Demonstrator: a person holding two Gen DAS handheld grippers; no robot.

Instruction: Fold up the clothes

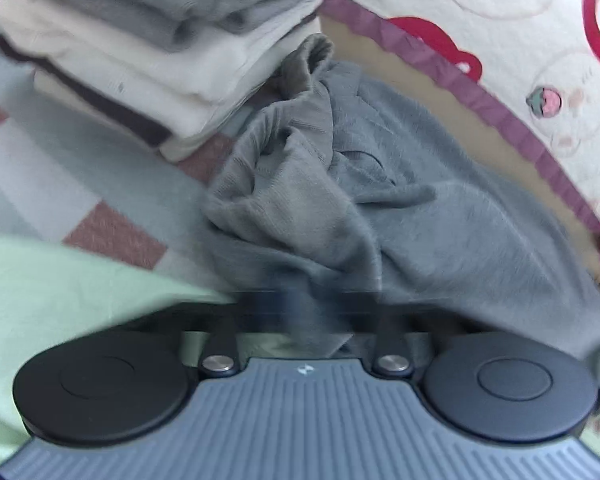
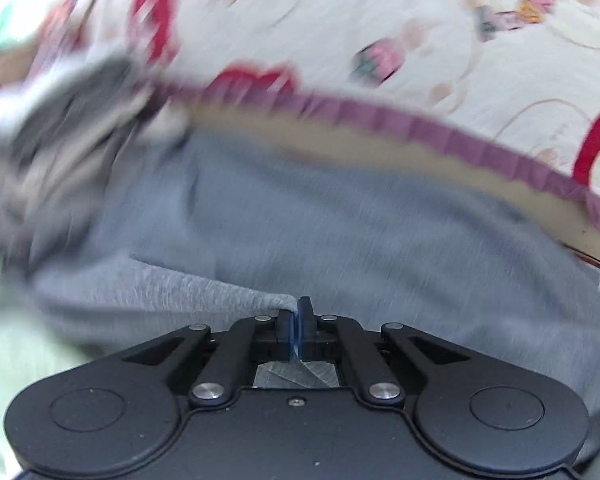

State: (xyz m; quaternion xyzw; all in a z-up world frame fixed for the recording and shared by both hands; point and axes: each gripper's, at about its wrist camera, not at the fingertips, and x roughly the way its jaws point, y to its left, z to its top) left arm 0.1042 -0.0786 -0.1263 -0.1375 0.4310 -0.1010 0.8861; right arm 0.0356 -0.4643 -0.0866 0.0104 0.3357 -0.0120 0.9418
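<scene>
Grey sweater [image 2: 300,216] fabric sat pinched in our closed right gripper [image 2: 297,322]; our blurred left gripper [image 1: 300,312] closed too, its hold unclear, beside folded clothes [image 1: 148,40].

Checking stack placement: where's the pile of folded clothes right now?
Left wrist view, upper left: the folded pile sits on the checked sheet, just beyond the crumpled grey garment and left of the cartoon-print quilt.

A grey knit garment [image 1: 400,208] lies crumpled across the centre and right of the left wrist view, one ribbed sleeve bunched upward. At the upper left, a stack of folded clothes [image 1: 148,40], grey on top of white.
</scene>
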